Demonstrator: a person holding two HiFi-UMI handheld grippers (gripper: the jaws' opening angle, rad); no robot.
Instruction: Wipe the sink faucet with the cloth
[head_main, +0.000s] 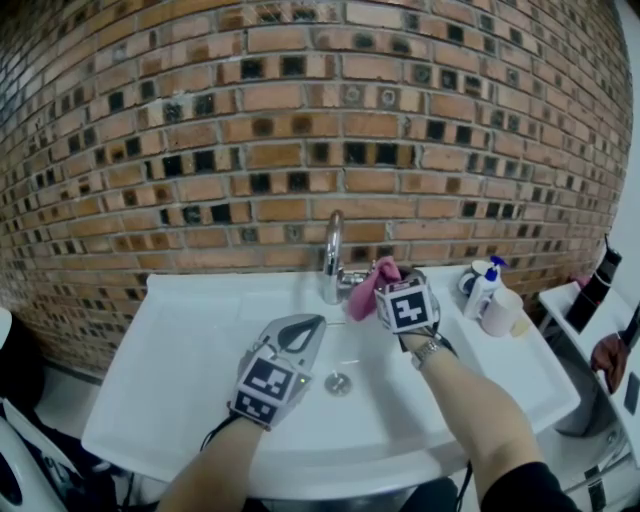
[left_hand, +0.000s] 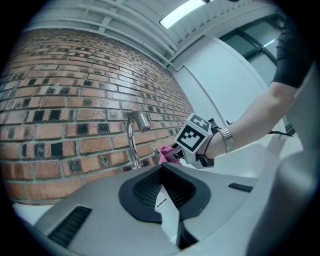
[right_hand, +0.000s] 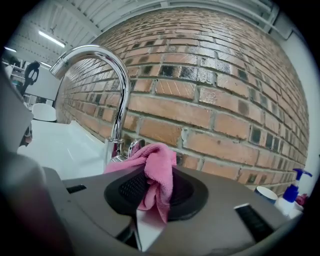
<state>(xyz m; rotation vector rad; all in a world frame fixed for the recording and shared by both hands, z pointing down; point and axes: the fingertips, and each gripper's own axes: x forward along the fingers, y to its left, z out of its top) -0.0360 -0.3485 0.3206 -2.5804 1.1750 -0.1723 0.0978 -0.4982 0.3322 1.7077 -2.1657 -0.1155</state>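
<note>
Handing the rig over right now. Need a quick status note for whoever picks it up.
Left claw: shut, empty, held over the sink basin.
Right claw: shut on the pink cloth, just right of the faucet base.
Done: cloth gripped and at the faucet; contact unclear.
Left: wipe the spout, neck and base.

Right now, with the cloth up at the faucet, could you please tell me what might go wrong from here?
1. The pink cloth sits bunched in the right gripper with a loose end hanging; rubbing could pull it free.
2. That gripper is close beside the chrome faucet; bare jaws might scrape it or nudge its handle.
3. A pump bottle and cup stand on the sink rim near the right forearm; a wide sweep might topple them.
</note>
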